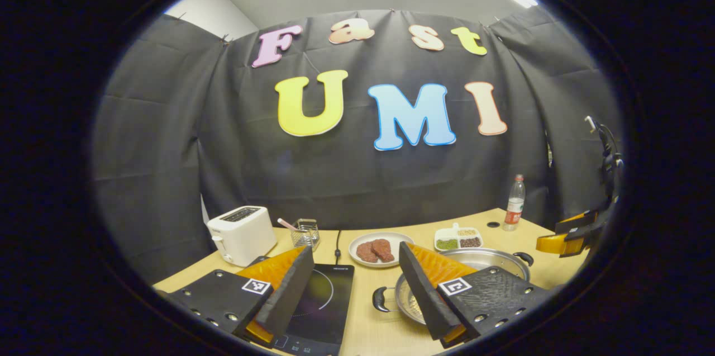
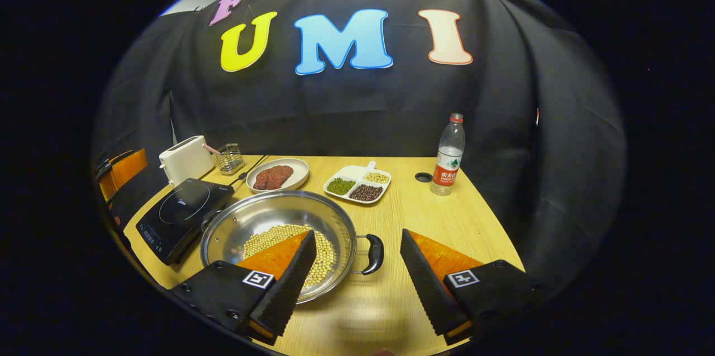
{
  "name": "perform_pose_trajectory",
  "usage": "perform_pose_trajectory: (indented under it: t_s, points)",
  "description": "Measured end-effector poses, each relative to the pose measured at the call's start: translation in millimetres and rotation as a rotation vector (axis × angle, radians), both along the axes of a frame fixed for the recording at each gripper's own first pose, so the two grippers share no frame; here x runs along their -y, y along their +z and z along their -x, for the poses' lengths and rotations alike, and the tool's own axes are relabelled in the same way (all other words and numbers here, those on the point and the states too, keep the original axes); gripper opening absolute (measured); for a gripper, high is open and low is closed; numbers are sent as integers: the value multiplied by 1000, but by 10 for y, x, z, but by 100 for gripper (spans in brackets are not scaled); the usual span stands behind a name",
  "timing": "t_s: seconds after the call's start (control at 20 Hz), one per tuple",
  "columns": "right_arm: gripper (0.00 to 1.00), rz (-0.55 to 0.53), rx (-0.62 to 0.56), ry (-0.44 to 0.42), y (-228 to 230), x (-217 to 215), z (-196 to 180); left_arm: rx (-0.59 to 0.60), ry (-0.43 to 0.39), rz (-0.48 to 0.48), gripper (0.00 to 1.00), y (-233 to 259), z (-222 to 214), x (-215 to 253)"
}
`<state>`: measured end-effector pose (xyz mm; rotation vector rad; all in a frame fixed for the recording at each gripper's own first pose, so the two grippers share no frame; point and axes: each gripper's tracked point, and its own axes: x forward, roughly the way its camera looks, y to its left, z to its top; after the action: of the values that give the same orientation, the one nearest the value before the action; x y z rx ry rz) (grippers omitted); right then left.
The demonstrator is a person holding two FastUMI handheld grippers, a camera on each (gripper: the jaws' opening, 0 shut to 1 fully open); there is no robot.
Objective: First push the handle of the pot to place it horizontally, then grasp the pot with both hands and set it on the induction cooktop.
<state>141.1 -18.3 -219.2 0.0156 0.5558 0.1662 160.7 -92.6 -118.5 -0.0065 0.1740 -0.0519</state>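
Both the left gripper (image 1: 356,283) and the right gripper (image 2: 357,266) are being held wide open above the pot (image 2: 279,233) on the worktop (image 2: 447,222).

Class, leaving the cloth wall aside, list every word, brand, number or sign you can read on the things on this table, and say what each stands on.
Nothing here reads clearly.
Water bottle label: print too small to read.
Induction cooktop: a brand mark at its back edge and control symbols at the front, both too blurred.
Left claw and right claw: square coded markers, no words.
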Motion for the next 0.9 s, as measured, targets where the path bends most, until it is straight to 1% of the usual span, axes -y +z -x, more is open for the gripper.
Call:
perform_pose_trajectory:
  t_s: [0.2, 0.25, 0.3, 0.4, 0.45, 0.5, 0.9]
  points:
    - [97, 4, -8, 5, -36, -64, -37, -52, -44, 21, 90, -229, -137, 138]
    - [97, 9, -7, 4, -41, -63, -58, -68, -53, 27, 93, -298, -166, 179]
    - [97, 11, -9, 3, -66, -60, -74, -88, -64, 34, 90, -390, -207, 220]
    - [97, 14, -16, 0, -103, -58, -107, -123, -80, 43, 90, -537, -236, 284]
    - [97, 17, -20, -3, -128, -50, -128, -137, -87, 44, 90, -598, -251, 310]
    - [97, 18, -24, -6, -156, -43, -149, -150, -92, 44, 93, -667, -303, 346]
    - [97, 28, -70, -33, -391, -2, -304, -274, -128, 64, 93, -1237, -566, 476]
